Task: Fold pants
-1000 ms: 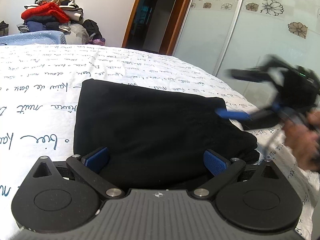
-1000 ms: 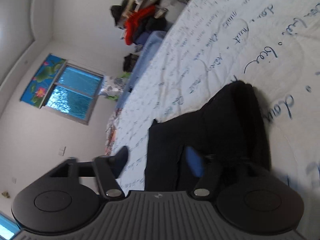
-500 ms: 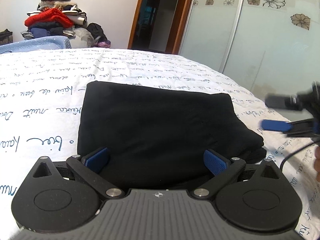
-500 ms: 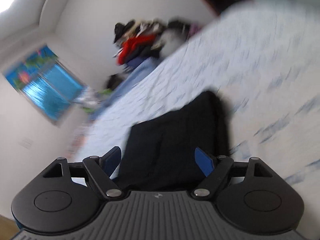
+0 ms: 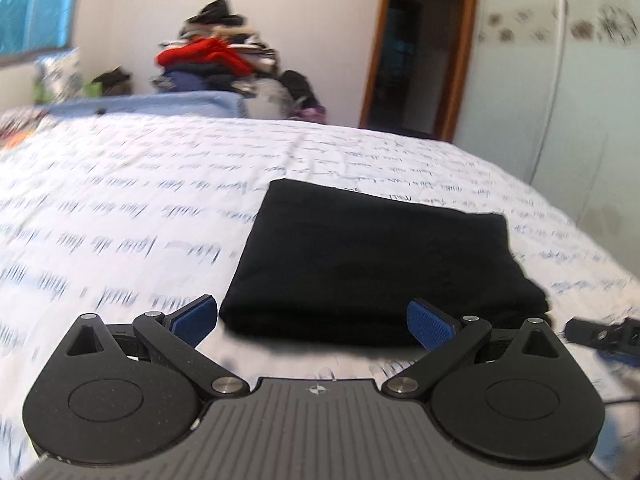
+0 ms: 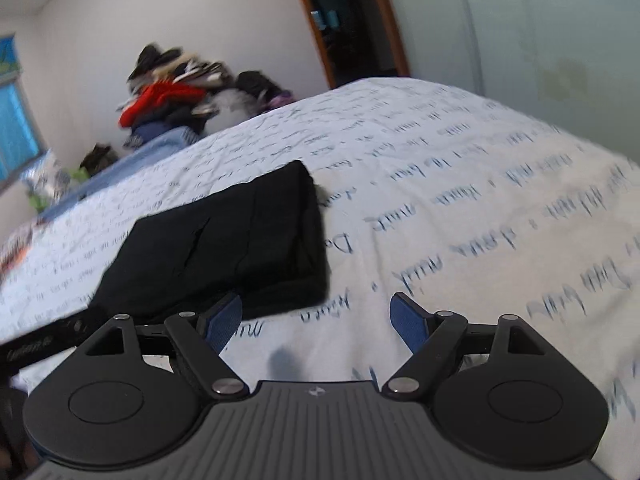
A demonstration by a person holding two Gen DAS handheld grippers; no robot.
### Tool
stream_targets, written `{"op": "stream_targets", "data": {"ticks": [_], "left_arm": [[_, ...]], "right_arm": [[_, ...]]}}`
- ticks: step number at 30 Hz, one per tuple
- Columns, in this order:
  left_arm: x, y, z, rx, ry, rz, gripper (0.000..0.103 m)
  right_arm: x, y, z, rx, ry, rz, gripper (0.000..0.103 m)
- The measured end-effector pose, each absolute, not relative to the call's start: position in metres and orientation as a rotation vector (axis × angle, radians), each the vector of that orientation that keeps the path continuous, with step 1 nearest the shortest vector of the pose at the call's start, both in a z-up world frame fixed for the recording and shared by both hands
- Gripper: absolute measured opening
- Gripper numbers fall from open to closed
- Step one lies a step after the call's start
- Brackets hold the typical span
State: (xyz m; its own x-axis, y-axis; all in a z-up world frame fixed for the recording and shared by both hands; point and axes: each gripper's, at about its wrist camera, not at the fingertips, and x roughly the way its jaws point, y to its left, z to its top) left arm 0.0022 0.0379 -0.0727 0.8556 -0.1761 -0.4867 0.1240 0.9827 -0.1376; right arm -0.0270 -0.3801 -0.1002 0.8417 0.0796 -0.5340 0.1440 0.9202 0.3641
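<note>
Pants (image 5: 376, 264) lie folded into a flat black rectangle on the bed (image 5: 120, 208), on a white sheet w/ blue script print. Both grippers are off the cloth.

Left gripper (image 5: 312, 322): fingers spread wide, nothing between them. It sits just short of the near edge of the pants, roughly centred on it. Blue pads (image 5: 430, 326) face inward, clear of the fabric.

Right gripper (image 6: 316, 318): fingers also spread, holding nothing. It's over bare sheet beside the pants' near right corner; the left pad (image 6: 224, 320) overlaps the cloth edge in the picture, contact can't be told.

Left view only: the right side of the fold looks thicker, w/ bulging layers at the near right corner. The right gripper's tip (image 5: 600, 338) shows blurred at the lower right edge, low by the sheet. Also a window (image 5: 36, 8) top left and a frosted door (image 5: 560, 60) w/ flower print.

Right view only: a diagonal crease or slit across the top of the pants (image 6: 216, 248), and a vertical fold line next to it. Part of the left gripper body (image 6: 44, 342) w/ white lettering shows at the left edge.

Both views: clothes pile (image 5: 212, 60) w/ a red item against the far wall, open doorway (image 6: 344, 16) w/ wood frame. Both frames are motion-blurred.
</note>
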Motion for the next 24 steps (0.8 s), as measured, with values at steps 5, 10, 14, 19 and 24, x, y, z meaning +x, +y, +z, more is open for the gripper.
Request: {"op": "stream_targets", "data": {"ticks": [5,10,14,19,24], "left_arm": [[-0.038,0.048,-0.057,-0.188,0.55,-0.175,0.102],[-0.073,0.048,-0.048,-0.114,0.538,-0.137,0.102],[-0.095,0.055,-0.043,-0.094,0.524,-0.143,0.102],[-0.096,0.056,-0.049,-0.065,0.551,-0.128,0.102],[-0.098,0.062,-0.05,-0.081,0.55,-0.111,0.102]], "right_arm": [[-0.056,-0.375,-0.089,0.401,0.599,-0.011,0.082],[-0.088,-0.342,-0.077,0.172,0.578,-0.066,0.082],[-0.112,-0.331,-0.079,0.122,0.582,-0.041,0.082],[-0.112,-0.329,-0.084,0.134,0.609,-0.046,0.082],[-0.114,-0.313,-0.083,0.091,0.582,-0.035,0.082]]}}
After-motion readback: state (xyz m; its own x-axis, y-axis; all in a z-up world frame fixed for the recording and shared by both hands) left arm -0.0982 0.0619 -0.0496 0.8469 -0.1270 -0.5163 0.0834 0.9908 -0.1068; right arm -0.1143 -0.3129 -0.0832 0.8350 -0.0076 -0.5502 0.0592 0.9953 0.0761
